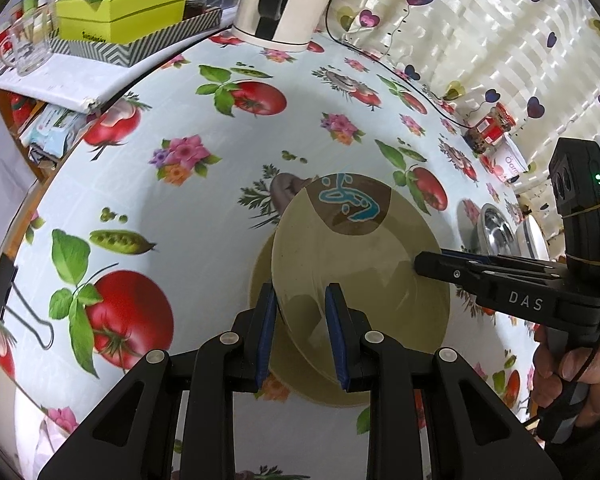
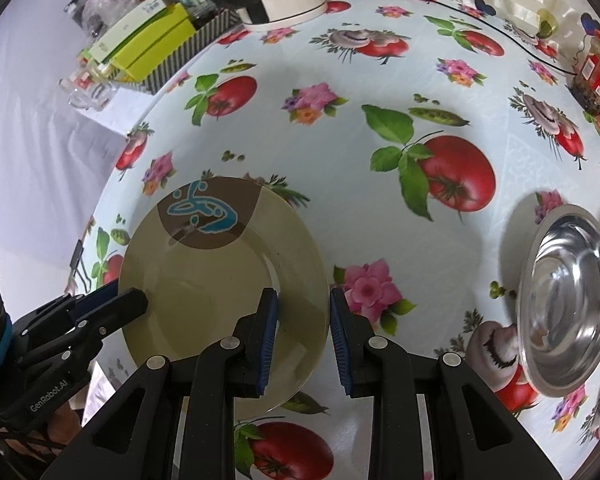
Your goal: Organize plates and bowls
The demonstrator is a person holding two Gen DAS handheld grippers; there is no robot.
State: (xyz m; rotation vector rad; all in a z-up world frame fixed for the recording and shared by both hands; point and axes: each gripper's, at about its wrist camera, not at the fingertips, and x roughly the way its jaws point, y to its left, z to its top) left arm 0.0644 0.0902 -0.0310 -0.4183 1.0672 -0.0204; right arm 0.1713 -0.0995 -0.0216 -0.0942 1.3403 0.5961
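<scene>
Far left, a green box (image 1: 120,16) is sitting in a zigzag-patterned tray (image 1: 140,46) w/ glass cups (image 1: 24,46) beside it, and a white kettle (image 1: 288,0) is standing just right of that at the far edge of the table. The tablecloth (image 1: 204,208) is showing tomatoes, flowers & peas. Near the mid-left of the table, the beige plate (image 2: 220,292) w/ a brown patch and blue motif is being held tilted above the cloth, casting a shadow under it. The left gripper (image 1: 300,334) is clamping the plate's left rim, pads either side of the edge; the right gripper (image 2: 304,338) is doing the same on the right rim, so both are closed on the plate. A hand (image 1: 568,376) is wrapping the right gripper's handle. Further right, a steel bowl (image 2: 568,300) is resting on the cloth, well apart from the plate. Far right, a jar w/ red label (image 2: 594,76) is standing by the curtain (image 1: 480,20).
</scene>
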